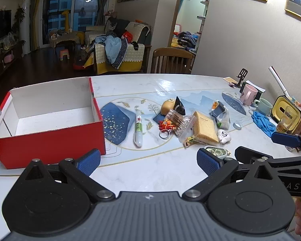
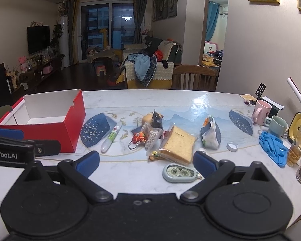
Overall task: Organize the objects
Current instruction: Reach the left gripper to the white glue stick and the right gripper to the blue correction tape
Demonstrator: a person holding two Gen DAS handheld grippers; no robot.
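On the bench (image 1: pixel 170 84), small clutter sits mid-surface, right of the empty red box (image 1: pixel 48 140) at the left edge — likely the bin. Left gripper (image 1: pixel 148 160) and right gripper (image 2: pixel 146 160) hover wide open, empty; tape dispenser (image 2: pixel 179 173) lies nearest — probably the first pick.

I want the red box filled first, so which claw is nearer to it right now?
Left. The left claw hangs open just in front of the red box, one finger by its front corner. The right claw is open further right, over the tape dispenser, well clear of the box.
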